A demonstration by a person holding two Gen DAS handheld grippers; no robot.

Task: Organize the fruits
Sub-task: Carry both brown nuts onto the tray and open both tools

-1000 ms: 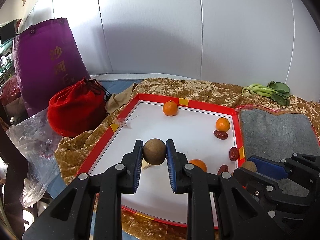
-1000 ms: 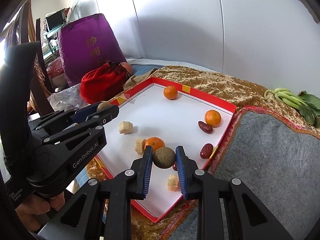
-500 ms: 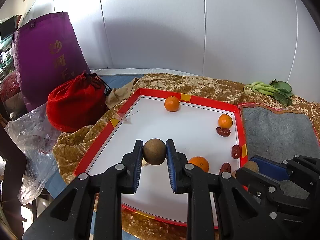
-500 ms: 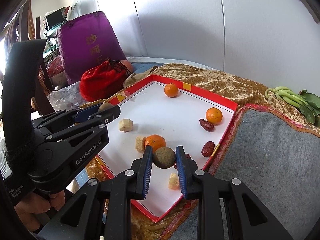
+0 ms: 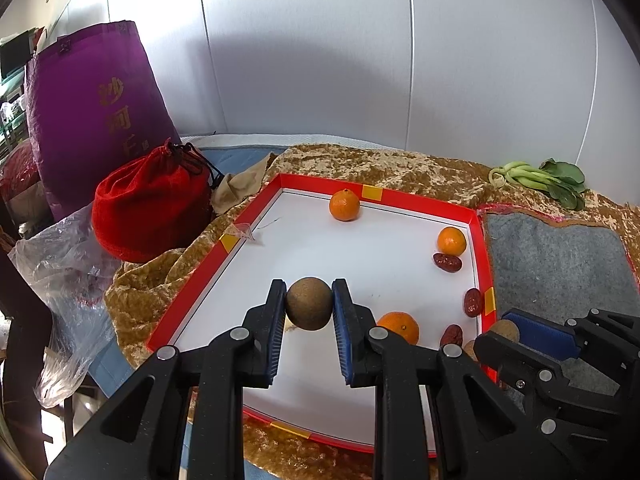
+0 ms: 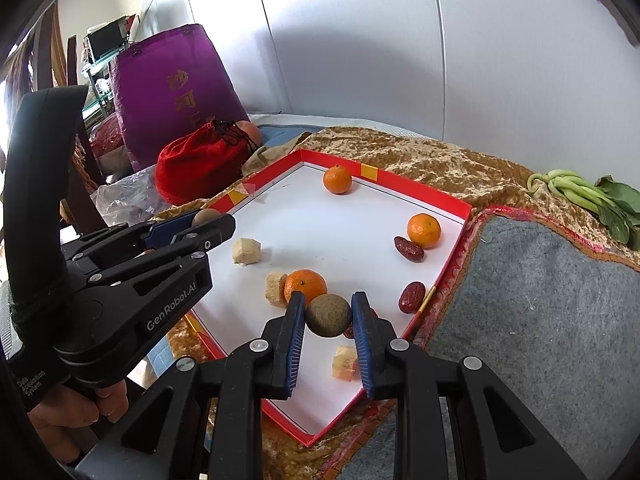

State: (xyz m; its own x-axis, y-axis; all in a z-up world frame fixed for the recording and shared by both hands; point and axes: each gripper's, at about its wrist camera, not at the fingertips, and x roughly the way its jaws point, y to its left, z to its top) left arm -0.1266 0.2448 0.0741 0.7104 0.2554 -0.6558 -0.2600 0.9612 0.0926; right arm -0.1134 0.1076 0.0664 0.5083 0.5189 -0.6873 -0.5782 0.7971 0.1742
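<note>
A red-rimmed white tray [image 5: 400,196] [image 6: 424,196] holds three oranges [image 5: 344,205] [image 5: 451,241] [image 5: 399,325], several red dates [image 5: 447,262] [image 6: 412,297] and pale food cubes [image 6: 246,251]. My left gripper [image 5: 309,309] is shut on a round brown fruit [image 5: 309,309] above the tray's near left part. My right gripper [image 6: 329,316] is shut on a second round brown fruit [image 6: 329,316] above the tray's near right corner. Each gripper shows in the other's view, the left [image 6: 200,222] and the right [image 5: 508,330].
A red drawstring bag [image 5: 154,208], a purple bag [image 5: 92,112] and a clear plastic bag [image 5: 64,280] stand left of the tray. A grey felt mat [image 6: 552,312] lies to its right. Green bok choy [image 6: 588,196] lies at the back right on gold cloth [image 5: 400,168].
Both grippers have pulled back and risen slightly, each still holding its brown fruit. The tray's contents have not moved.
</note>
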